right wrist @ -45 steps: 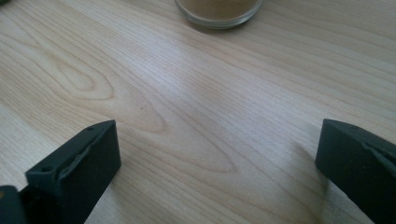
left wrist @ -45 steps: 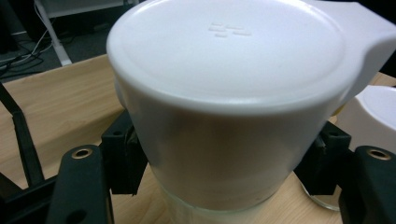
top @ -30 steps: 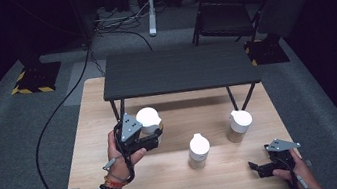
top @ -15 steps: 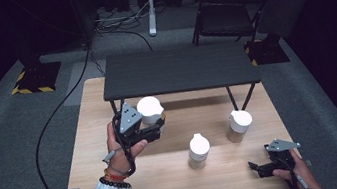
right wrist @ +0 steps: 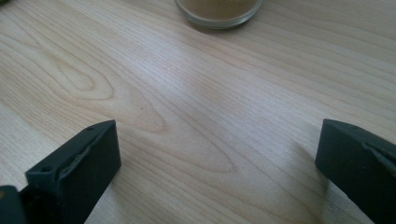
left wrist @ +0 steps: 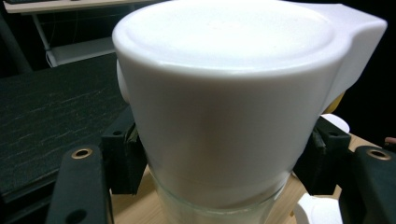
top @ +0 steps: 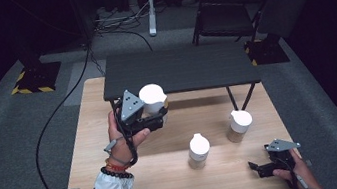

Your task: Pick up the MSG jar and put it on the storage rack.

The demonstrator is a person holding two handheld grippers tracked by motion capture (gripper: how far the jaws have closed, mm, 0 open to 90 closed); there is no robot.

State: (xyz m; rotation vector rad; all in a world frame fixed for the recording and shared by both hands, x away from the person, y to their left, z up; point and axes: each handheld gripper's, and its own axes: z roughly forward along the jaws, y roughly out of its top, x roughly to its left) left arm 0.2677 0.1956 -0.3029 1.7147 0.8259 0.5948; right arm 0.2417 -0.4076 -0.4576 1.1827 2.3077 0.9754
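The left gripper (top: 152, 114) holds a white-lidded jar (top: 153, 99) between its jaws, lifted above the light wooden table (top: 94, 151), in front of a dark low shelf (top: 177, 68). The right gripper (top: 268, 165) rests near the table's front corner with its jaws wide apart around nothing. Two more jars (top: 198, 149) stand on the wood. Grey carpet (top: 8, 149) and a black chair (top: 227, 12) surround it.
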